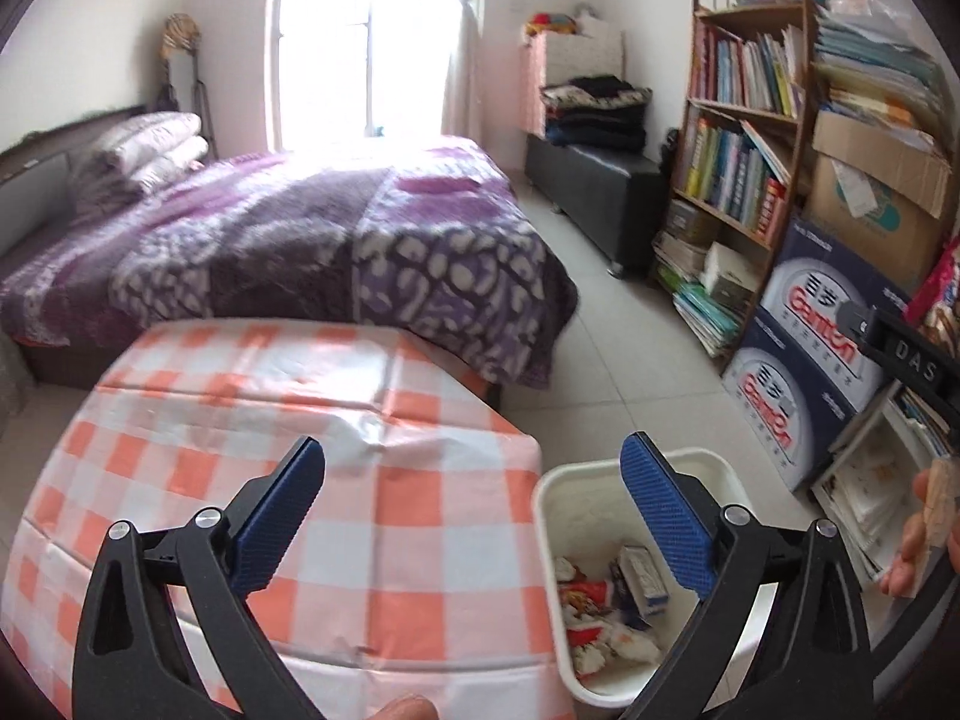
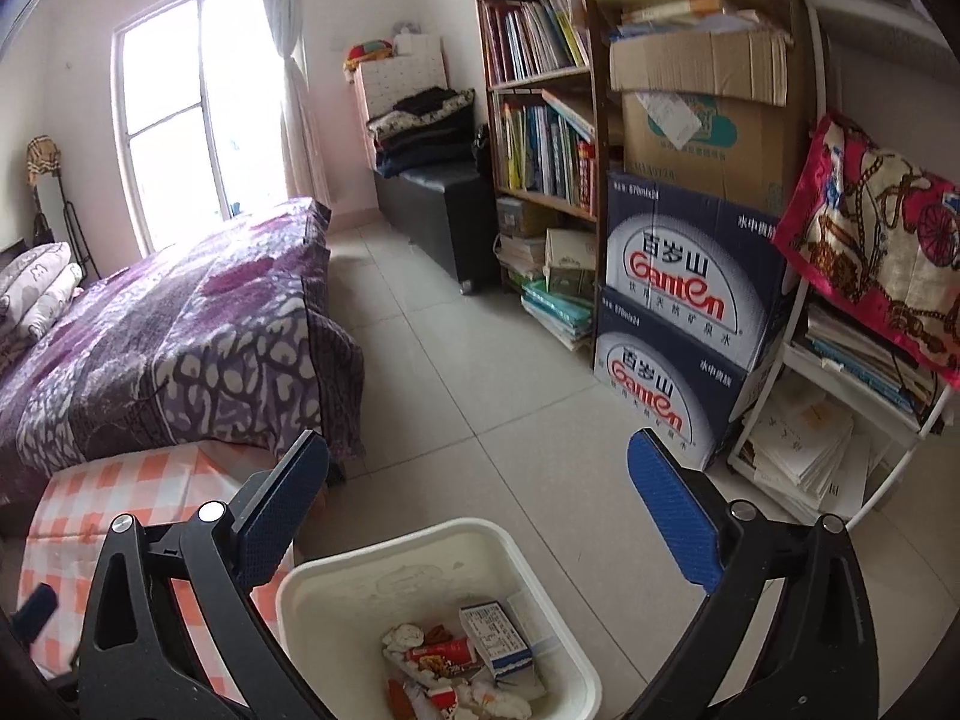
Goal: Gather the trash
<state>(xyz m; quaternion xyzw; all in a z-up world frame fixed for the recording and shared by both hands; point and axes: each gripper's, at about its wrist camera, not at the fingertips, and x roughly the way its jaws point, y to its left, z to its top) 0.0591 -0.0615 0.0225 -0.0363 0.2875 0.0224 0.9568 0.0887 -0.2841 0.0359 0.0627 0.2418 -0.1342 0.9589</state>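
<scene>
- Both jaws spread wide, empty: left hand-held gripper (image 1: 474,516) over checked counter (image 1: 336,420), right hand-held gripper (image 2: 480,504) above white bin (image 2: 540,612).
- Bin holds wrappers (image 2: 441,657) (perhaps snack packets) and a small carton (image 2: 495,636).

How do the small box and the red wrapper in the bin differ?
The small box is a firm, squared carton, white and blue with printed text; the red wrapper is crumpled and soft, red with a picture. The box lies toward the right, the wrapper nearer the middle. Both lie inside the white bin.
</scene>
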